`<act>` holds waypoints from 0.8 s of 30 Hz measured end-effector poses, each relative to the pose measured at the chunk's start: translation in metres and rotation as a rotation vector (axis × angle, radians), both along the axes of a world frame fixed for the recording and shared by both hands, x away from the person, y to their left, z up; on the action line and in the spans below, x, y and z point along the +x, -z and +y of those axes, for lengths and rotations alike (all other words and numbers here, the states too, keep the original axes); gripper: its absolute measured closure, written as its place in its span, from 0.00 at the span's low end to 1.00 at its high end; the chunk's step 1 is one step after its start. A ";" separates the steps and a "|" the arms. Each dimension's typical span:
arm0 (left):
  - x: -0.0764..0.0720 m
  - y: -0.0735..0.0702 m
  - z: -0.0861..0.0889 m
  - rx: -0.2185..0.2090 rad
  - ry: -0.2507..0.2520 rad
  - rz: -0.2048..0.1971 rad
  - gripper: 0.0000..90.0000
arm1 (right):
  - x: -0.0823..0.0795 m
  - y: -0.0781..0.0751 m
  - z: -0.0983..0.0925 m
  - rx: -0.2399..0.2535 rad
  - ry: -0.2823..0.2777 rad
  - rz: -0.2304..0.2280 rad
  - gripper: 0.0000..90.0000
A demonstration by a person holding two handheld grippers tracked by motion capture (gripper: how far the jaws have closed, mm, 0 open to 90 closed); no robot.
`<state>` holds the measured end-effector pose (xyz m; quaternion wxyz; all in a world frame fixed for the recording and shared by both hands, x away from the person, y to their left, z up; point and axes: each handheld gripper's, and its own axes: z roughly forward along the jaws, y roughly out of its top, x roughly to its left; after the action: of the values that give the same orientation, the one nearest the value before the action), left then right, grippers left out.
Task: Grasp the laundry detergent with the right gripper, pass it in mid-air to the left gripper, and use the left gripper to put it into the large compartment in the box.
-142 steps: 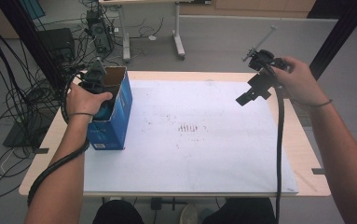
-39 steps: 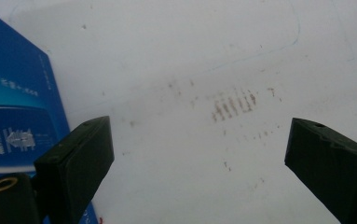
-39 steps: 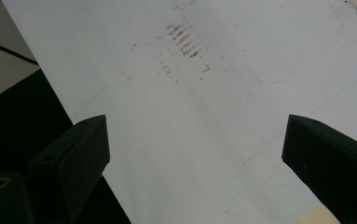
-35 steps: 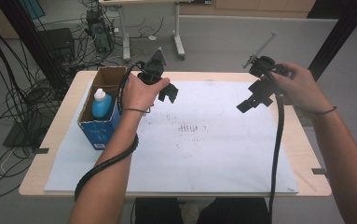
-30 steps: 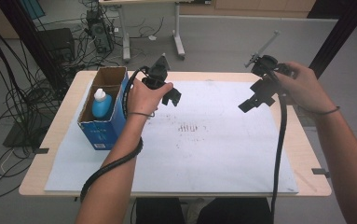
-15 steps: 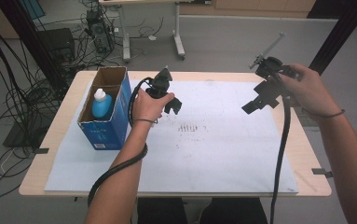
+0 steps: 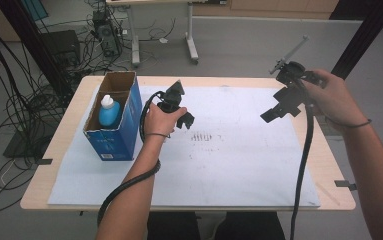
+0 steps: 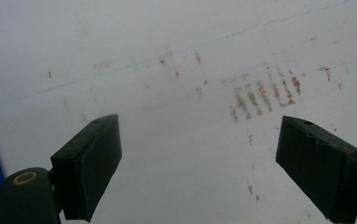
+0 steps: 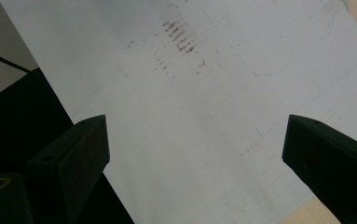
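Left gripper: I am bringing it away from the blue box and down over the white sheet; its jaws, lately narrowing a little, are standing wide, holding nothing.
Blue bottle: standing upright inside the box, so I judge the placing done.
Right gripper: hovering spread and empty at the sheet's far side.

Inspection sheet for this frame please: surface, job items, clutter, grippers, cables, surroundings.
Surface: wooden table under a white sheet with brownish smudges.
Job's things: blue carton, open top, holding a blue bottle with white cap.
Clutter: nothing seen.
Grippers: left gripper open, empty, over the sheet, jaws just closed a little; right gripper open, empty, raised.
Cables: one trails from each gripper.
Surroundings: grey floor, cable tangle, desk legs.
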<state>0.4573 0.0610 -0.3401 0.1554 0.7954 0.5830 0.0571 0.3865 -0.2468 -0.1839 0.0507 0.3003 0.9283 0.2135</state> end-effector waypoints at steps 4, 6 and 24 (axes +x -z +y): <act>0.000 0.006 0.002 -0.004 -0.005 0.012 0.16 | 0.002 0.003 0.000 -0.002 0.004 0.006 0.08; 0.000 0.008 0.003 -0.006 -0.007 0.015 0.16 | 0.003 0.004 0.001 -0.001 0.001 0.007 0.08; 0.000 0.009 0.009 -0.005 -0.010 0.021 0.16 | 0.006 0.006 0.004 -0.004 -0.006 0.010 0.08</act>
<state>0.4573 0.0698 -0.3490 0.1509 0.7927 0.5888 0.0479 0.3926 -0.2431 -0.1903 0.0461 0.2987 0.9298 0.2102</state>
